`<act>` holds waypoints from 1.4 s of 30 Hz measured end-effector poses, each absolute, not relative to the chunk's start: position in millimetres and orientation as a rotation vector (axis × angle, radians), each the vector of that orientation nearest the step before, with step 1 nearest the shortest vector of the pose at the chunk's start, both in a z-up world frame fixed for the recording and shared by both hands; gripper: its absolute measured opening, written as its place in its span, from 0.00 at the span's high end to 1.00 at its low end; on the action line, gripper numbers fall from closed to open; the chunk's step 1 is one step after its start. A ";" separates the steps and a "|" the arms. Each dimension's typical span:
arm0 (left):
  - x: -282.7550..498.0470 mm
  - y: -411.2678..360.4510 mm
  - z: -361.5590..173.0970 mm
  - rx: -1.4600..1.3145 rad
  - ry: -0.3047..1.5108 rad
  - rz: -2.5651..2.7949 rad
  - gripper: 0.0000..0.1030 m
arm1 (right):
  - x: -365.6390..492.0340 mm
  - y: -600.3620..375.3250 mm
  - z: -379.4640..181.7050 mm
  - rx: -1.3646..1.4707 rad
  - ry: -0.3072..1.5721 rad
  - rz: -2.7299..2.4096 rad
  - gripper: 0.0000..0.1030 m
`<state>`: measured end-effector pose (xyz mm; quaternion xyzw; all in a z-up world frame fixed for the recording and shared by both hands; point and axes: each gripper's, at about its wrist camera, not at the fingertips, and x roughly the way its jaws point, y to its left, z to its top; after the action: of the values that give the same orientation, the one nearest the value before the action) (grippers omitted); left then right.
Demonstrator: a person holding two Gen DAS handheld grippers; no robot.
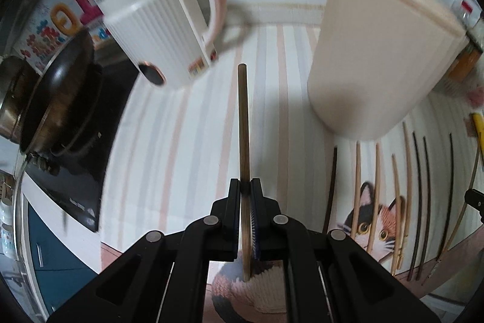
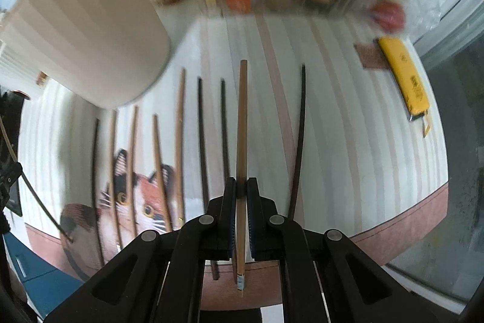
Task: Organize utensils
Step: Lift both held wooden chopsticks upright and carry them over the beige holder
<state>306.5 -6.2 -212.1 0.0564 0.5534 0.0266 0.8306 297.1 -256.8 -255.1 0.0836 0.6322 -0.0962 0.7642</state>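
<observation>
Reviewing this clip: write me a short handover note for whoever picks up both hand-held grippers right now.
Left hand-held gripper: shut on a brown chopstick, pointing forward above the striped mat.
Right hand-held gripper: shut on a light wooden chopstick.
Beige holder stands at the back of the mat; white ribbed caddy stands to its left.
Loose chopsticks, light and dark, lie in a row on the mat in front of the beige holder.
Done: one chopstick picked up per gripper.
Left: stow both held sticks, probably in a holder, then clear the row.

Pink-striped white tablecloth (image 2: 348, 117) with calico cat print (image 2: 133, 202); beige holder (image 1: 378, 50).
</observation>
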 end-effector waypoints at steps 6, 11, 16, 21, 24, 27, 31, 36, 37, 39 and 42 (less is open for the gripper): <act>312.5 -0.7 -183.6 0.069 1.123 0.041 0.96 | 303.9 -243.5 -211.4 0.177 1.264 -0.172 0.93; 316.3 7.6 -151.1 0.045 1.055 0.037 0.97 | 316.9 -245.6 -185.7 0.190 1.191 -0.136 0.93; 322.6 15.1 -112.6 0.000 0.987 0.029 0.97 | 327.2 -235.7 -155.2 0.202 1.129 -0.095 0.93; 332.9 18.9 -68.5 -0.053 0.910 0.001 0.97 | 341.4 -230.4 -127.7 0.234 1.080 -0.038 0.93; 339.9 20.2 -39.2 -0.089 0.870 -0.031 0.97 | 351.2 -225.6 -106.3 0.244 1.047 -0.001 0.93; 347.2 17.6 -9.3 -0.114 0.830 -0.066 0.97 | 360.2 -222.4 -80.1 0.262 1.006 0.039 0.93; 357.3 5.5 18.6 -0.131 0.789 -0.103 0.97 | 372.9 -224.7 -39.0 0.280 0.925 0.071 0.93; 374.3 -13.6 46.9 -0.154 0.752 -0.171 0.97 | 400.2 -232.8 6.4 0.287 0.811 0.061 0.93; 376.4 -17.7 49.1 -0.155 0.752 -0.180 0.97 | 408.3 -234.6 12.0 0.291 0.790 0.054 0.93; 385.8 -26.5 50.9 -0.149 0.757 -0.199 0.97 | 421.8 -235.3 17.6 0.292 0.759 0.040 0.93; 403.4 -38.2 43.1 -0.145 0.789 -0.221 0.97 | 443.0 -233.4 15.1 0.294 0.711 0.016 0.93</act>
<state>403.4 -38.2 43.1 -0.0706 0.3834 -0.1072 0.9146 443.0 -233.4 15.1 0.1434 0.3468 0.0079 0.9269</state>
